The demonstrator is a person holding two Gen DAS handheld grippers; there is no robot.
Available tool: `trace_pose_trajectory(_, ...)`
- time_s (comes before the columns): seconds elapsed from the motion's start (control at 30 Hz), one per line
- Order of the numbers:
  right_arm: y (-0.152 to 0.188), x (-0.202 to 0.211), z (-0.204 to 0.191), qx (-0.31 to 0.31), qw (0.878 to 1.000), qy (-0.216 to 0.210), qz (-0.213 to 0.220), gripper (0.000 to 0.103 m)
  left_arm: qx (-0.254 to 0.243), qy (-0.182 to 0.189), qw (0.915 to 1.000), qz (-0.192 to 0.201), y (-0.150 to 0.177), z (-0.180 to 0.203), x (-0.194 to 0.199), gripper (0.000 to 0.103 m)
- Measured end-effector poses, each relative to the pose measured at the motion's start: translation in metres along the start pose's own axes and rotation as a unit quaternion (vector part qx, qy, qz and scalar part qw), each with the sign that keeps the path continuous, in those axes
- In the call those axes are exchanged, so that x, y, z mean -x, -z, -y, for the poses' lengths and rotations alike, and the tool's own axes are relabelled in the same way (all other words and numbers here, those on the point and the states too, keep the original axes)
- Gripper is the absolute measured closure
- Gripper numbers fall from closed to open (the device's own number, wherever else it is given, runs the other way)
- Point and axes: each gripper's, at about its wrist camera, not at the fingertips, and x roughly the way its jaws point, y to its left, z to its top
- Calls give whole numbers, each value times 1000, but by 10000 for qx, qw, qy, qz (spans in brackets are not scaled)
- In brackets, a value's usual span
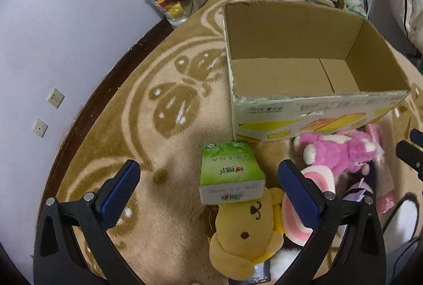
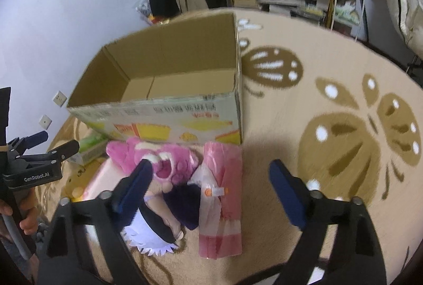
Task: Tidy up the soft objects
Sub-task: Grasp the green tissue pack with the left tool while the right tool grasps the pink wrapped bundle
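since both the left gripper and right gripper gape empty, the yellow bear, lying before the cardboard box, looks light and squashy; pinch its belly.

The left tongs are held wide apart above a patterned blanket, with nothing between the blue pads. A green tissue pack lies between them, resting against a yellow bear. A pink plush is seen just before an open box, and a striped pink cushion is partly hidden behind the right pad.
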Motion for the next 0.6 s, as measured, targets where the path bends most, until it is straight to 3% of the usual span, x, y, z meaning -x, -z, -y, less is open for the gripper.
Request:
trace_pose_trajectory(0.17,5,-24,8,-86,9992,-6,-381,29,-50,-52,10000,-28,1,1,-9,0)
trace_pose_trajectory(0.4,10,-49,20,-289,9969,-20,-735,31,-42,-257,9996,-74,1,2,-22,0)
trace_pose_trajectory(0.47,11,-55,23,-355,9957,1,-856,42,-33,-260,9996,-76,1,3,-23,0)
trace_pose_trajectory(0.6,13,-64,31,-606,9935,-208,-941,52,-55,-192,9998,-83,1,4,-26,0)
